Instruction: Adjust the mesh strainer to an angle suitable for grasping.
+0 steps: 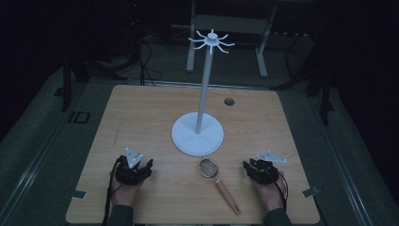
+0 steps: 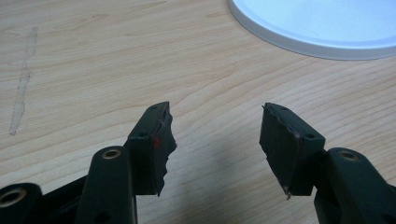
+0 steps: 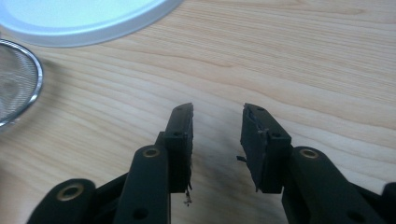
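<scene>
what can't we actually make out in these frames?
- Strainer, right gripper view: cut off by the left edge; handle out of frame.
- Stand base, left gripper view: cut off by the top edge; pole unseen.
- Hooks on the stand top, high view: too small and dim to count reliably.
- Room beyond the table, high view: too dark.

A white stand (image 1: pixel 197 134) and a strainer (image 1: pixel 209 168) rest on the table (image 1: pixel 141 113).

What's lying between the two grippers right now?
In the high view, a small strainer with a wooden handle lies between the left gripper and right gripper.
</scene>
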A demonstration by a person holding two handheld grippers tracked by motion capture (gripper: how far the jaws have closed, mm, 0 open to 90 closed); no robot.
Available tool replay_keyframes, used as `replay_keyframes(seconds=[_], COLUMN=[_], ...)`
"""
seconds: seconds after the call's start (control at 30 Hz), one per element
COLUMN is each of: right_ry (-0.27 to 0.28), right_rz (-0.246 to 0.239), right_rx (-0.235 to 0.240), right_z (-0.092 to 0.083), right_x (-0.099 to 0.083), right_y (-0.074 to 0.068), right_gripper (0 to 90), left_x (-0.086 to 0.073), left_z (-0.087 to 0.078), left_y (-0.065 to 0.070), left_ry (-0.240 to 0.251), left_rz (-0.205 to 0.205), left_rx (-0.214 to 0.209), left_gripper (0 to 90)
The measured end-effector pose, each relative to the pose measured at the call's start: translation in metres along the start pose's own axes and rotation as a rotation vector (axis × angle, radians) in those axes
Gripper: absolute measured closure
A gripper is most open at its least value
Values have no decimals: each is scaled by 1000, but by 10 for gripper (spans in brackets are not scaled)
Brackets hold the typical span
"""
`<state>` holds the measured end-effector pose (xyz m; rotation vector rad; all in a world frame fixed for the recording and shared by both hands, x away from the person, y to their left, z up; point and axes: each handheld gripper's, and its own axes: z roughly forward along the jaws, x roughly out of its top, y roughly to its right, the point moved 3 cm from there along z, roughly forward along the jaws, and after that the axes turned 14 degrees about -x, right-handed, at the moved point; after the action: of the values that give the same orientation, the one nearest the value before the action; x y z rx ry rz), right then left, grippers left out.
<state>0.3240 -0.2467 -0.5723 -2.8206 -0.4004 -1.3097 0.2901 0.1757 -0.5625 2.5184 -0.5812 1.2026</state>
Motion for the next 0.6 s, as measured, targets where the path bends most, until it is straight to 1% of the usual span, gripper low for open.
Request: replay_keyframes(seconds=[0.03, 0.07, 0.1, 0.2, 0.23, 0.3, 0.33, 0.37, 0.4, 0.47, 0.53, 0.57, 0.6], right_ry=[0, -1, 3, 14, 14, 25, 25, 32, 41, 58, 65, 65, 65], right_rz=[5, 0, -5, -30, -30, -36, -36, -38, -61, -99, -113, -113, -119], right_rx=[7, 35, 45, 67, 67, 105, 105, 119, 132, 134, 141, 141, 161], right_z=[-2, -6, -8, -14, -14, -19, -19, -21, -26, -30, -32, -32, -33], right_x=[1, 2, 3, 5, 5, 7, 7, 8, 9, 10, 10, 10, 10], right_y=[-3, -8, -11, -18, -18, -23, -23, -25, -29, -35, -39, -39, -43], right_gripper=[652, 652, 666, 749, 749, 817, 817, 843, 876, 898, 900, 900, 900], left_x=[0, 0, 0, 0, 0, 0, 0, 0, 0, 0, 0, 0, 0], left_z=[0, 0, 0, -1, -1, -1, -1, -1, 0, 0, 0, 0, -1], left_y=[0, 1, 1, 0, 0, 0, 0, 0, 0, 1, 1, 1, 0], left_ry=[0, 2, 3, 1, 1, 2, 2, 2, 2, 2, 2, 2, 2], left_rz=[2, 1, 2, 2, 2, 2, 2, 2, 1, 2, 3, 3, 4], left_rx=[0, -2, -2, -1, -1, -1, -1, -1, -1, -1, 0, 0, 1], left_gripper=[438, 438, 438, 438, 438, 438, 438, 438, 438, 438, 438, 438, 438])
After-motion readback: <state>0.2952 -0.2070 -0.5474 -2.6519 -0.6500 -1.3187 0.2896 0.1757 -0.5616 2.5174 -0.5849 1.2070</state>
